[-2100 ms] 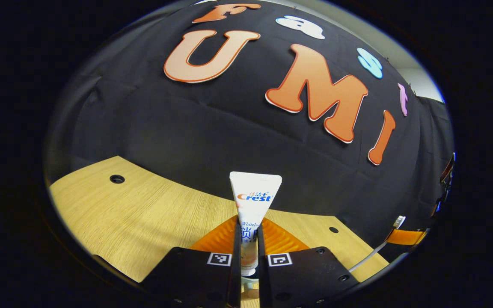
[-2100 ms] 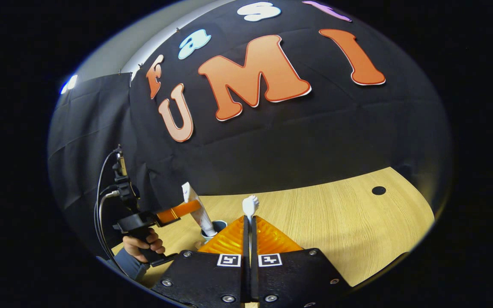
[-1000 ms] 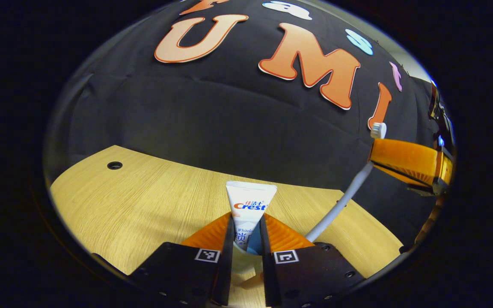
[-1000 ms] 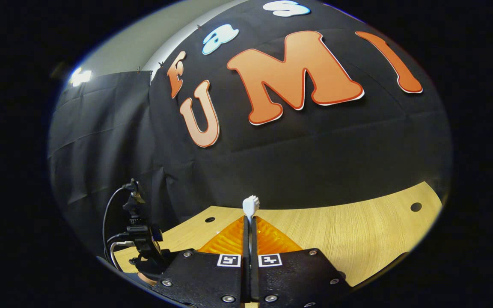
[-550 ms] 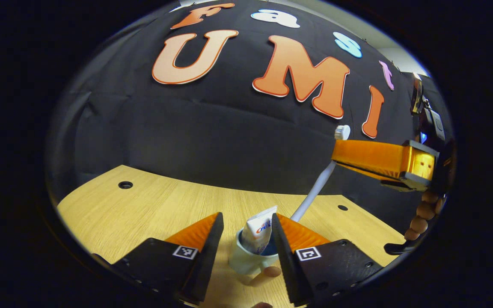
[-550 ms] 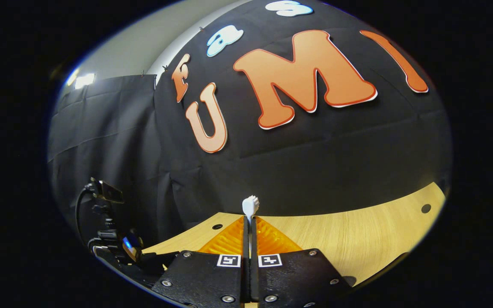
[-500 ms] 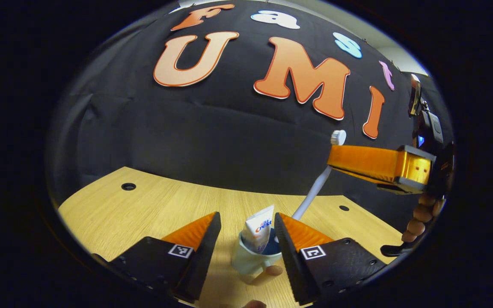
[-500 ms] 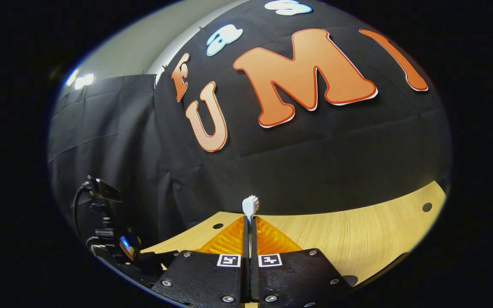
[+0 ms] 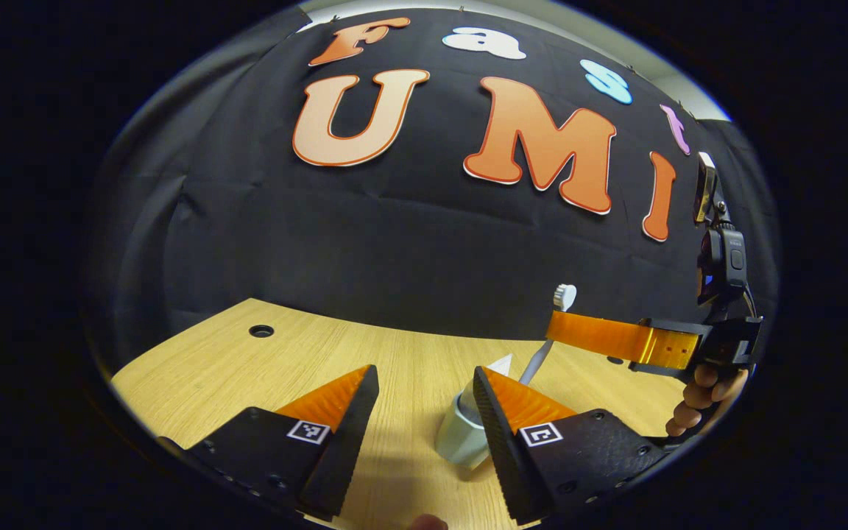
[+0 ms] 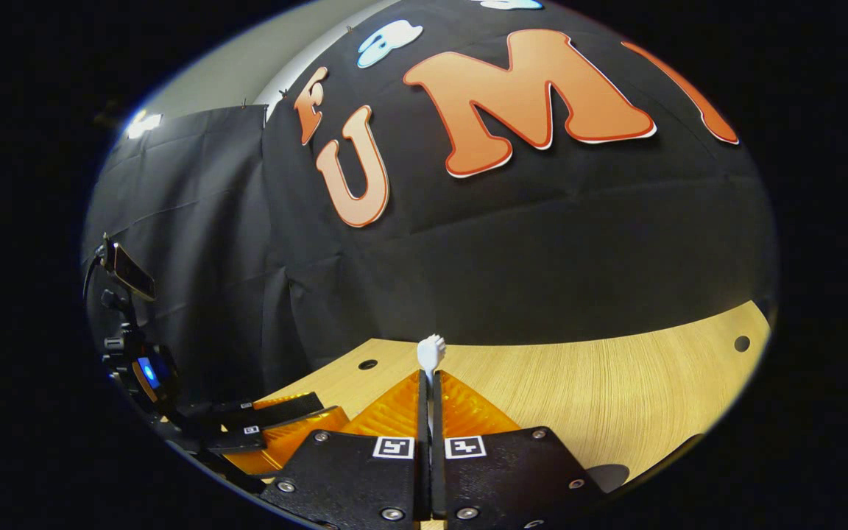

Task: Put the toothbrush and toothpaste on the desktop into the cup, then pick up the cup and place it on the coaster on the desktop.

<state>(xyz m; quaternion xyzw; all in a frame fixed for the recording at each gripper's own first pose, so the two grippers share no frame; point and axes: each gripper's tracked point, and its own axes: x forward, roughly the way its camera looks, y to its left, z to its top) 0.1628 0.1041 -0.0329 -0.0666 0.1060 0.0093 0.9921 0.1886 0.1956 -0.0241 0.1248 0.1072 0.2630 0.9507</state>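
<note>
The left gripper (image 9: 418, 383) has its jaws apart near the cup (image 9: 461, 438) on the tabletop (image 9: 247, 368) (toothpaste (image 9: 499, 364) inside). The right gripper (image 10: 430, 383) is clamped on the toothbrush (image 10: 430, 352), above the cup.

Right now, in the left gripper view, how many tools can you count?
2. The left tool is at the bottom, open, near the cup. The right tool is at the right, shut on the toothbrush.
</note>
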